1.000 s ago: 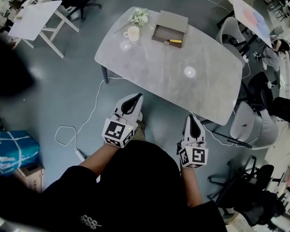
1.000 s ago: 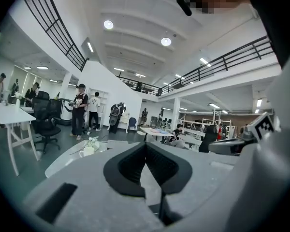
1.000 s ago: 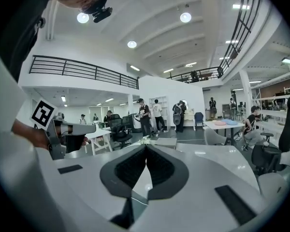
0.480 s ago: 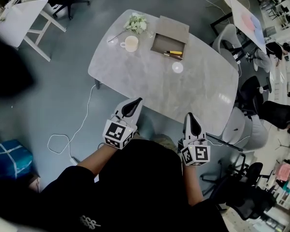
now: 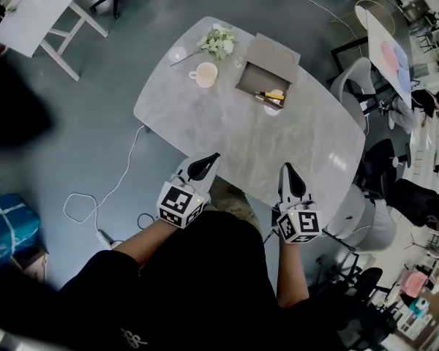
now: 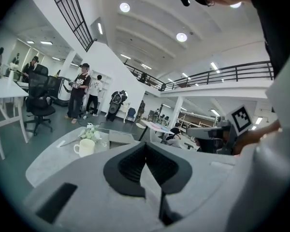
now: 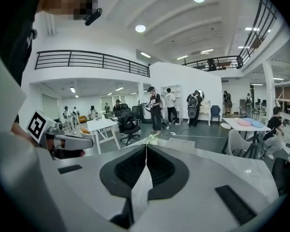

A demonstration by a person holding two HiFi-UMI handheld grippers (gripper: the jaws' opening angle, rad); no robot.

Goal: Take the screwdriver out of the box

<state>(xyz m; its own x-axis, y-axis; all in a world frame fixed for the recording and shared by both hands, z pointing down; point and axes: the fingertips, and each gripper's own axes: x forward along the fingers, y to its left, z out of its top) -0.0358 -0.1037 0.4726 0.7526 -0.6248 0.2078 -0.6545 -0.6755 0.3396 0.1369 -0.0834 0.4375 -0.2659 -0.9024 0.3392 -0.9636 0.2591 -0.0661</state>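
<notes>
The table [image 5: 205,134] looks like smooth, sheeny marbled stone, the box [image 5: 272,53] matt cardboard, the mug [image 5: 205,74] glossy.

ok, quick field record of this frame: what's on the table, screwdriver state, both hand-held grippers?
table: grey, rounded top; holds box, mug, flowers
box: open, lid folded back, on the far side of the table
screwdriver: yellow handle, lying in the box, untouched
mug: white, left of the box
flowers: beyond the mug, by the far edge
left hand-held gripper: jaws together, empty, at the near table edge
right hand-held gripper: jaws together, empty, at the near table edge
task status: not started; both grippers well short of the box
</notes>
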